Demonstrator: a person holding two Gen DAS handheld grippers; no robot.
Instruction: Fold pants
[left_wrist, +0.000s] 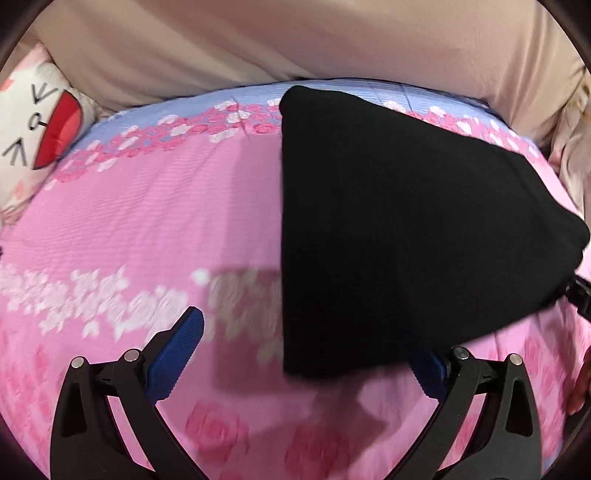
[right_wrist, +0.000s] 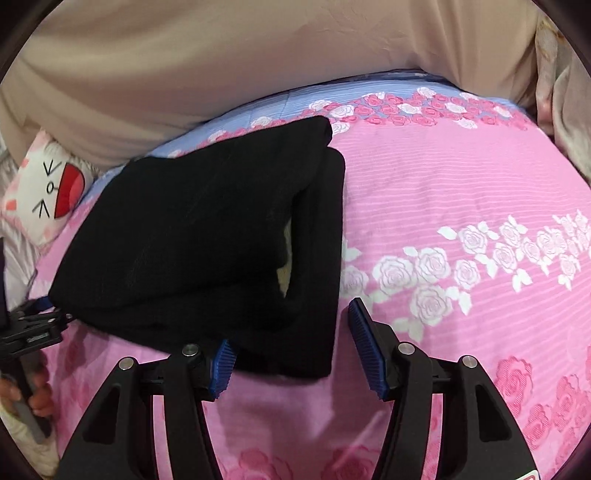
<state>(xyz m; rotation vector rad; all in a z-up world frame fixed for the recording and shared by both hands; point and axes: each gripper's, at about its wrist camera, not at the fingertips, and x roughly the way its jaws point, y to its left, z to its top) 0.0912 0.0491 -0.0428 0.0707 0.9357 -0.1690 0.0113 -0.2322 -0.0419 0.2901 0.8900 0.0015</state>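
The black pants (left_wrist: 388, 229) lie folded into a thick stack on the pink rose-print bedspread (left_wrist: 147, 221). In the left wrist view my left gripper (left_wrist: 306, 354) is open at the stack's near left corner; its right finger is partly hidden behind the cloth. In the right wrist view the pants (right_wrist: 207, 251) show several stacked layers with a gap on the right side. My right gripper (right_wrist: 291, 347) is open at the stack's near right corner, its left pad (right_wrist: 221, 369) against the cloth. The left gripper also shows at the left edge (right_wrist: 33, 328).
A beige padded headboard (left_wrist: 295, 40) runs along the far side of the bed. A white cartoon cat pillow (left_wrist: 33, 122) lies at the far left, also in the right wrist view (right_wrist: 51, 192). Beige curtain fabric (right_wrist: 565, 92) hangs at the right.
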